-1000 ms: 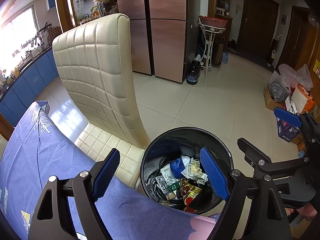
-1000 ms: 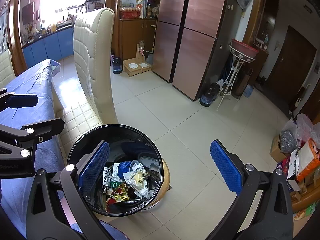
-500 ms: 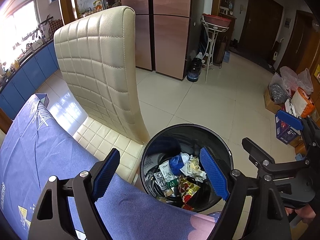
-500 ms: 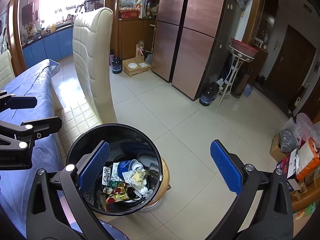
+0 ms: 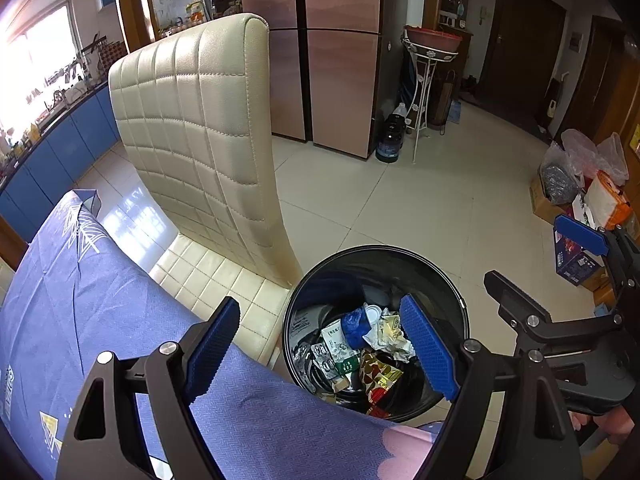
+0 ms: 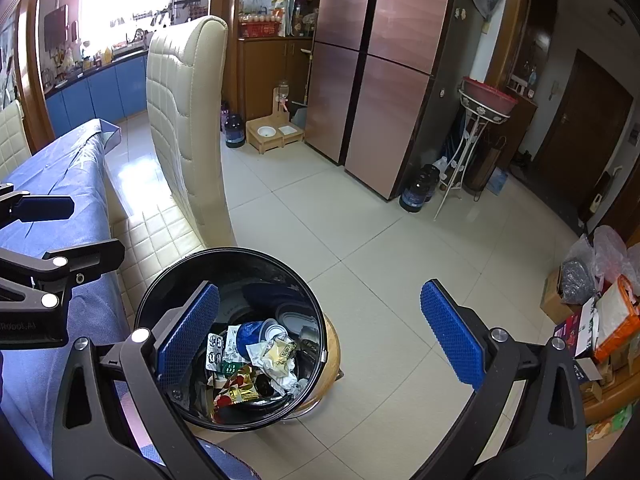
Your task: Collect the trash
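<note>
**Two open grippers hover over a bin of light, crinkly trash**

A round black metal trash bin point(image 5: 452, 292) stands on a pale tiled floor point(image 5: 420, 208), just beside the corner of a table covered with a blue patterned cloth point(image 5: 92, 304). A cream quilted leather chair point(image 5: 200, 128) stands between the table and the bin, its seat close to the bin's rim.

Inside the bin lies the trash point(image 6: 256, 360): a red and gold foil wrapper point(image 5: 378, 376), a crumpled white and yellow wrapper point(image 6: 278, 354), a green and white printed packet point(image 5: 340, 354), a silver blister pack point(image 6: 216, 350) and a blue cup point(image 6: 248, 334) lying on its side. The pieces overlap in a loose heap at the bottom.

The left gripper point(image 5: 320, 344) is held above the table edge and the bin, its blue pads spread wide with nothing between them. The right gripper point(image 6: 320, 340) is likewise spread wide and empty, one pad over the bin, the other over bare floor.

Judging by their look, these pieces are very light, thin and soft. Foil and film are slippery and will crush or slide, so a pinch on a bunched fold or a thick crumpled part should hold better than a flat edge. The cup looks stiffer and could be taken across its rim or wall. No loose trash shows on the visible cloth or floor.
</note>
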